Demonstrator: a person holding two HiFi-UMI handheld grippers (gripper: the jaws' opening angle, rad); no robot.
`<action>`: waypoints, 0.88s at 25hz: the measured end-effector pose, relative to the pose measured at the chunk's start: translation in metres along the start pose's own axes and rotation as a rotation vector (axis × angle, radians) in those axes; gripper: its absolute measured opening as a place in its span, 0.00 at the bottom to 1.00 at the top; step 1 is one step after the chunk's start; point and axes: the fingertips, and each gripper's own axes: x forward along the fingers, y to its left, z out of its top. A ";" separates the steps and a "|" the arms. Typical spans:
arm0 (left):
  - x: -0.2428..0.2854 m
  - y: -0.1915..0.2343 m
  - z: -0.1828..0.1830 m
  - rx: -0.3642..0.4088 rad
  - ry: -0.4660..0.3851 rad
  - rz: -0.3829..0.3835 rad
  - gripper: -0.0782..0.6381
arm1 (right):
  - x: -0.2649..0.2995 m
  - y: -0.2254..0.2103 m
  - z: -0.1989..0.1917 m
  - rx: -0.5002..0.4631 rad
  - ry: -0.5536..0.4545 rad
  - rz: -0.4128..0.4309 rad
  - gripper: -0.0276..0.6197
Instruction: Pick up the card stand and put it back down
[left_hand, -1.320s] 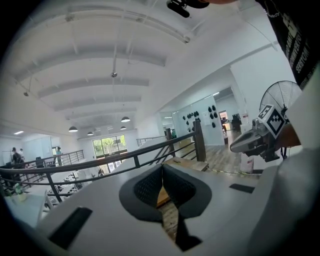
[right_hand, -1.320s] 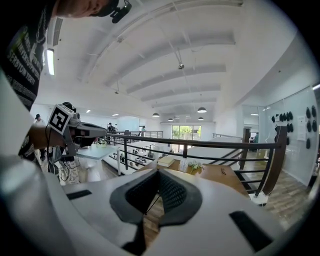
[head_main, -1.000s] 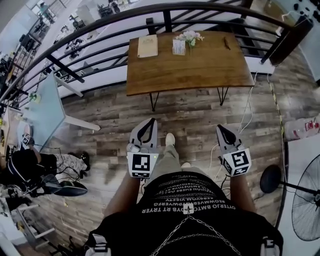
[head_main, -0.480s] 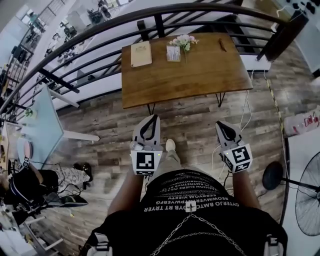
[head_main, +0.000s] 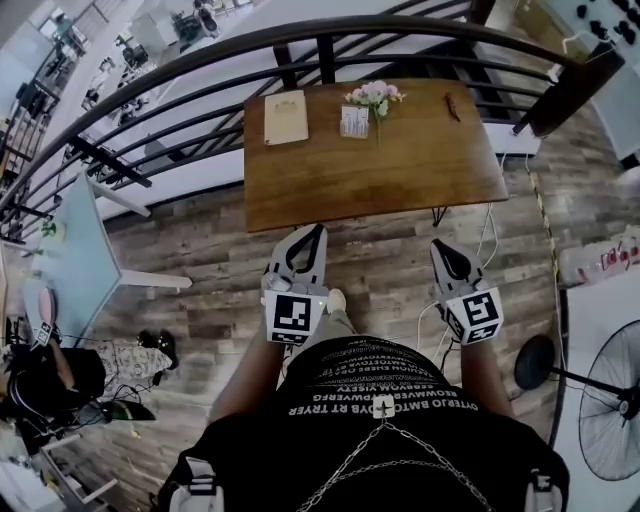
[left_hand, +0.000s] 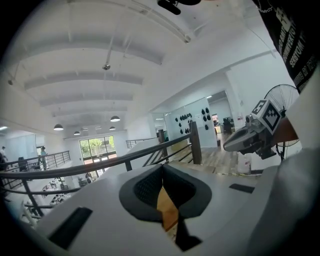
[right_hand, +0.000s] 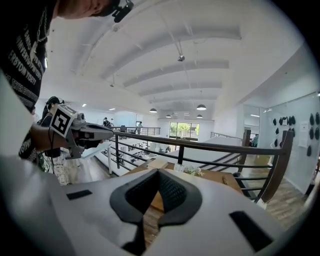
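The left gripper (head_main: 314, 234) and the right gripper (head_main: 438, 246) both have their jaws pressed together with nothing between them, and both are held in the air short of the brown wooden worktop (head_main: 400, 170). The small white card stand (head_main: 354, 121) sits at the worktop's far side, just beside a bunch of pale pink flowers (head_main: 375, 95) — well apart from both grippers. Against a second ago the worktop lies closer — the left gripper's tip now meets its near edge in the head view.

The rectangular brown wooden table (head_main: 400, 165) is looking smooth and matt; the curved dark metal railing (head_main: 240, 47) is gleaming slightly over grey wood-plank flooring (head_main: 200, 270).
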 end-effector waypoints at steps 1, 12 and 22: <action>0.003 0.006 -0.001 -0.002 0.002 0.002 0.15 | 0.005 -0.001 0.002 -0.002 0.001 -0.003 0.07; 0.045 0.064 0.003 -0.008 -0.001 -0.021 0.15 | 0.066 -0.012 0.038 -0.017 0.003 -0.023 0.07; 0.083 0.101 -0.001 -0.013 -0.008 -0.060 0.15 | 0.110 -0.016 0.062 -0.034 -0.003 -0.051 0.07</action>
